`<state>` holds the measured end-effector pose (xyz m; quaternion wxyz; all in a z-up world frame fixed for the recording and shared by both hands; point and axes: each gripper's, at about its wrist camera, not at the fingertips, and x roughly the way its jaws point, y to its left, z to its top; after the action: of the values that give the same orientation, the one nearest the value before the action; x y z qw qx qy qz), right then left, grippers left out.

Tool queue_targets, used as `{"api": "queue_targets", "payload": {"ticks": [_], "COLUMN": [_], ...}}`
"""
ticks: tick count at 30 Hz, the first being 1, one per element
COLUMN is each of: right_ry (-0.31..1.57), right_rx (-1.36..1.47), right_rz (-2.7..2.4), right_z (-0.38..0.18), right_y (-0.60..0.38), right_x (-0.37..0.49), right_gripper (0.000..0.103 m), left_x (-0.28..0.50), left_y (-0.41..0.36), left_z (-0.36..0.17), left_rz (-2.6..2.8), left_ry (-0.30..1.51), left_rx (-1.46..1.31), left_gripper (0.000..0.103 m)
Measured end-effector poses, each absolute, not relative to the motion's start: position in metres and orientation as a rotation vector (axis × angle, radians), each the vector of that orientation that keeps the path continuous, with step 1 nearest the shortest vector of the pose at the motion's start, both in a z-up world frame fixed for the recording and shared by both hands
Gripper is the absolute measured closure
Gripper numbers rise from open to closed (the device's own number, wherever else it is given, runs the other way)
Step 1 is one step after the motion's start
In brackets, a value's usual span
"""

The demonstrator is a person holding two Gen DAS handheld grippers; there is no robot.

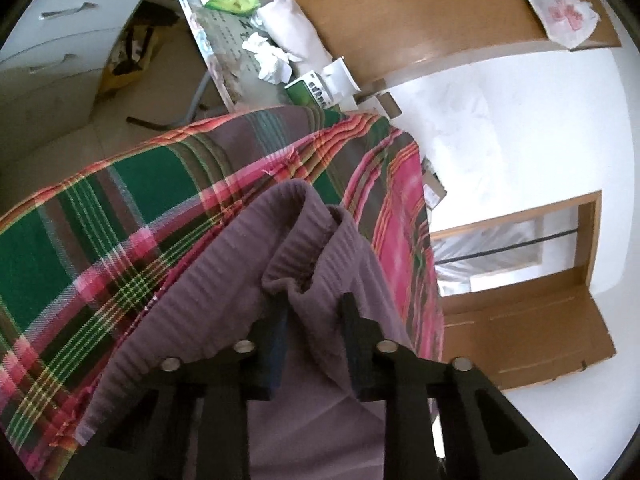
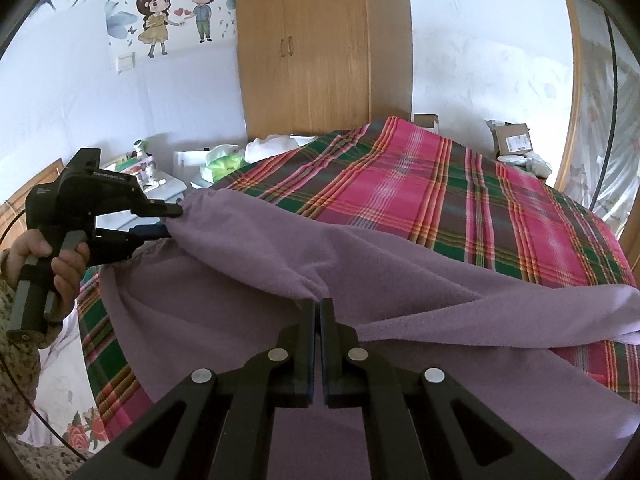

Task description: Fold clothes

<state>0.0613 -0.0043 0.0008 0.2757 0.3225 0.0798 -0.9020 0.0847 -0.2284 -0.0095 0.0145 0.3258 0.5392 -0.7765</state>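
Purple fleece garment [image 2: 248, 280] bunched, lifted off plaid bed; ribbed edge puckered.

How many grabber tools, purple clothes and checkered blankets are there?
Grippers: 2, the left gripper and the right gripper, both clamped on the cloth.
Purple garment: 1.
Plaid bedspread: 1.
Total: 4

Only readable bit is "GenRobot AI" on the left gripper [image 2: 170, 222] body; the other labels are too blurry.
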Motion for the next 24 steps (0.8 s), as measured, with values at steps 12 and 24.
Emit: {"api": "queue_targets", "payload": {"ticks": [12, 24], "right_ry": [0.285, 0.372], "right_rx": [0.722, 0.637], "right_rz": [-2.494, -2.474], "right_z": [0.035, 0.068], "right_y": [-0.015, -0.022], "right_x": [0.071, 0.099], "right_gripper": [0.101, 0.101], "left_x": [0.086, 0.106], "left_y": [-0.237, -0.242], "left_z": [0.044, 0.060], "left_rz": [-2.590, -2.650], "left_ry": [1.608, 1.562], "left_rx": [0.841, 0.796], "left_gripper": [0.092, 0.092]}}
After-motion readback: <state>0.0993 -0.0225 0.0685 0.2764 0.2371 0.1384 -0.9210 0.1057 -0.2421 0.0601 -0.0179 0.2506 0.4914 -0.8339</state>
